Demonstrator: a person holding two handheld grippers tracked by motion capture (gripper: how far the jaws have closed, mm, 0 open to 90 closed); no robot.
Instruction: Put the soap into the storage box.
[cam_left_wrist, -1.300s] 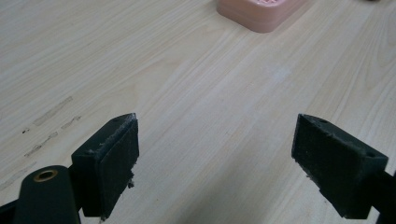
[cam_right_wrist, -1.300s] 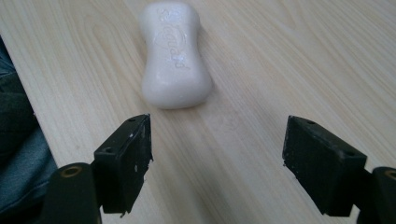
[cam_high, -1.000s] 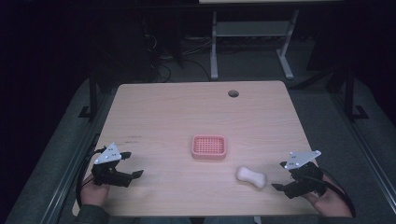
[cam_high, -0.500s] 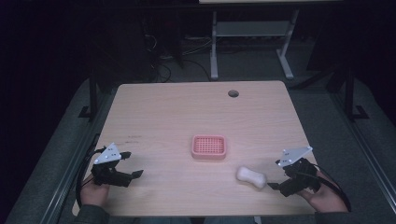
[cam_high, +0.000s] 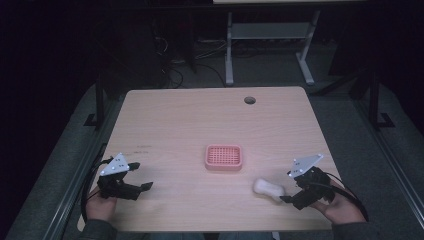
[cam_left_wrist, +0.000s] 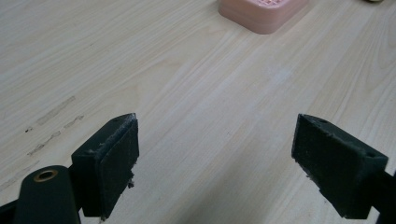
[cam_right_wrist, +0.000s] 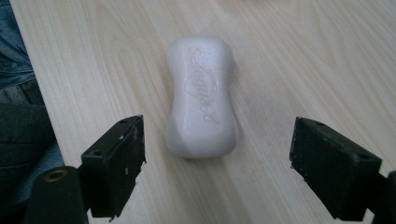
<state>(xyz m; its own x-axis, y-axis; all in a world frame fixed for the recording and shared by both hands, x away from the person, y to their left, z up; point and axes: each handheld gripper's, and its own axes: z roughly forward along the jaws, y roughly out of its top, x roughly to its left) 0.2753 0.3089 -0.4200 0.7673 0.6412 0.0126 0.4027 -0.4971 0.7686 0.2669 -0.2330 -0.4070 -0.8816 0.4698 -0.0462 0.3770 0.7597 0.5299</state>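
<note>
A white bar of soap (cam_high: 269, 189) lies flat on the wooden table near its front right. In the right gripper view the soap (cam_right_wrist: 201, 95) lies lengthwise, and its near end reaches in between the jaws without touching either pad. My right gripper (cam_high: 289, 187) (cam_right_wrist: 217, 122) is open just right of the soap, and its jaws have just been opening. A pink ridged soap dish (cam_high: 224, 157) (cam_left_wrist: 261, 11) stands at the table's middle. My left gripper (cam_high: 141, 176) (cam_left_wrist: 217, 119) rests open at the front left, nothing between its jaws.
The table (cam_high: 190, 120) has a round cable hole (cam_high: 249, 100) at its back right. A white desk frame (cam_high: 270, 35) and cables stand on the dark floor behind. Clothing (cam_right_wrist: 18, 93) shows past the table's front edge.
My right gripper has moved left, closer to the soap. The soap, the dish and my left gripper have stayed put.
</note>
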